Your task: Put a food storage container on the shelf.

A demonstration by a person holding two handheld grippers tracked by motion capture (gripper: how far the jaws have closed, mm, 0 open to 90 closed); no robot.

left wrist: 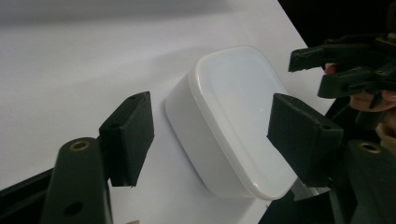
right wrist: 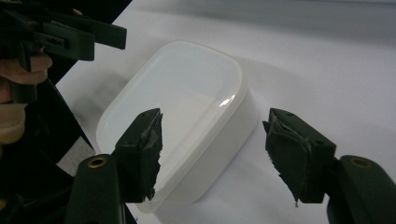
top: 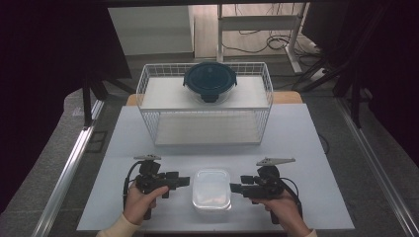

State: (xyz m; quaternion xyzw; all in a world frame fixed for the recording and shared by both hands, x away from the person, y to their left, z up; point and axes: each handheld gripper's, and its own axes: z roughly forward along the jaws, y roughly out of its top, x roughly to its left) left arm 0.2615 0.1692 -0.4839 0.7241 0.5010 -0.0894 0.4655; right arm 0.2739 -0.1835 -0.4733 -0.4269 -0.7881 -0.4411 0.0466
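My left gripper (top: 184, 181) and right gripper (top: 235, 187), jaws open, flank the lidded white container (top: 212, 189); I should squeeze both sides evenly.

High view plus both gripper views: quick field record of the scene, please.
surface: white table top
near item: translucent white rounded-rectangular plastic container with lid on, between the two grippers
left gripper: open, jaws pointing at the container's left side, not touching
right gripper: open, jaws pointing at its right side, not touching
far item: white wire rack
on rack: round container with dark blue clip lid, upper shelf
hands: one on each gripper handle
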